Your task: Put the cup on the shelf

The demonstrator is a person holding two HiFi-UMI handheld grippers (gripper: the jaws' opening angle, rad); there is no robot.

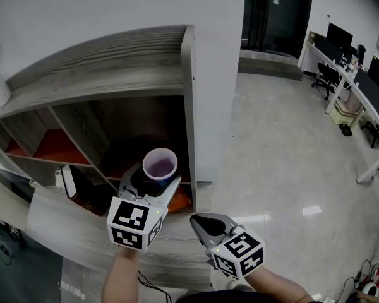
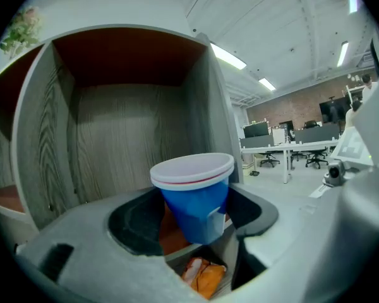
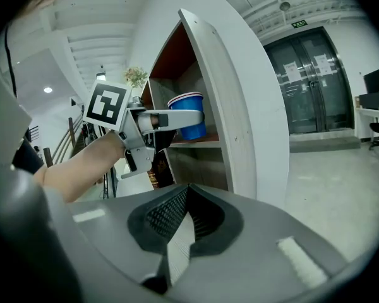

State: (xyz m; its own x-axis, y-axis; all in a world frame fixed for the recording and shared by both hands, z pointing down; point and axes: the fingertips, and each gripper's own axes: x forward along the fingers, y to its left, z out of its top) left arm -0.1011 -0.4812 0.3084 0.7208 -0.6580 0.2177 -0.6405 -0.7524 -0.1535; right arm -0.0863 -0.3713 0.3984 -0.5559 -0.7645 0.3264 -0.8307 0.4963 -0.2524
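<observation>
A blue paper cup (image 1: pixel 160 164) with a white rim stands upright between the jaws of my left gripper (image 1: pixel 150 185), which is shut on it. In the left gripper view the cup (image 2: pixel 196 197) is at the mouth of a grey wooden shelf compartment (image 2: pixel 126 144). The right gripper view shows the cup (image 3: pixel 191 126) held level with the right-hand compartment, just over its orange board (image 3: pixel 199 142); I cannot tell whether it touches. My right gripper (image 1: pixel 201 225) hangs lower right, in front of the shelf (image 1: pixel 114 62), its jaws (image 3: pixel 188 223) shut on nothing.
An orange packet (image 2: pixel 202 276) lies on the board below the cup. A dark box (image 1: pixel 79 188) leans in the compartment to the left. The shelf's right side panel (image 1: pixel 189 106) stands close to the cup. Desks and chairs (image 1: pixel 347 74) fill the far right.
</observation>
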